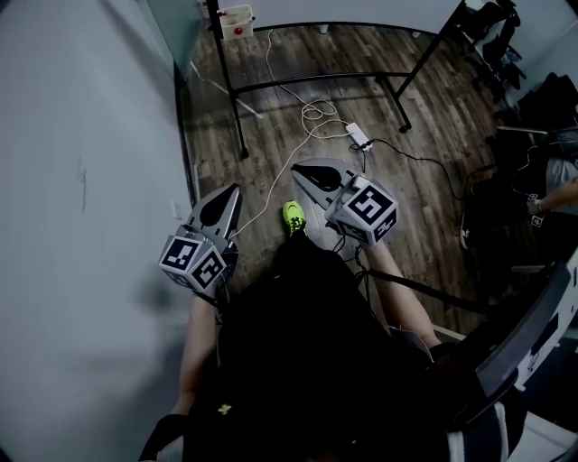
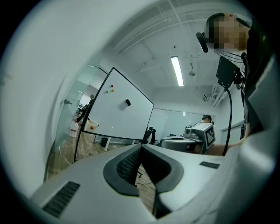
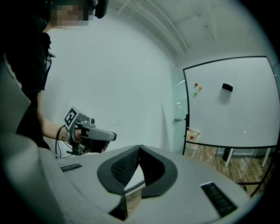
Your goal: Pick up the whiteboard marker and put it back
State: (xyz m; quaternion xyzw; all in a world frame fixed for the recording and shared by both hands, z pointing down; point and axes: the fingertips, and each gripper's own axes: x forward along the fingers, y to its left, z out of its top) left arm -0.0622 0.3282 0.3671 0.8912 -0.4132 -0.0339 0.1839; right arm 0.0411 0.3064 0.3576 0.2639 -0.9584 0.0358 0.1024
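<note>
Head view: left tongs (image 1: 233, 191) and right tongs (image 1: 302, 171) are both held out over the wood floor (image 1: 433, 99), tips pointing toward the top of the frame. Left ones sit close to the pale wall (image 1: 81, 180). A neon-yellow shoe (image 1: 293, 217) shows between the two. Black whiteboard stand (image 1: 237, 99) is ahead, with a white box (image 1: 237, 20) bearing a red dot at its top end. A white cable and power strip (image 1: 358, 135) lie on the floor past the right tongs. Another person (image 1: 555, 189) is at the right edge.

Left gripper view: jaw tips are pressed together with nothing between them. Whiteboard (image 2: 120, 111) stands ahead and well apart. A small black item (image 2: 127, 102) and a few coloured magnets (image 2: 111, 89) are on it. Right tongs are in frame to the right. Ceiling light (image 2: 177, 70) is on overhead.

Right gripper view: jaws are closed tip to tip and empty. The same whiteboard is ahead on the right, with the box at its lower left corner. Left tongs, held by a hand (image 3: 65, 133), are off to the left against the wall.

Whiteboard marker: can't make it out in any view, too small at this range. Neither pair of tongs has it.
</note>
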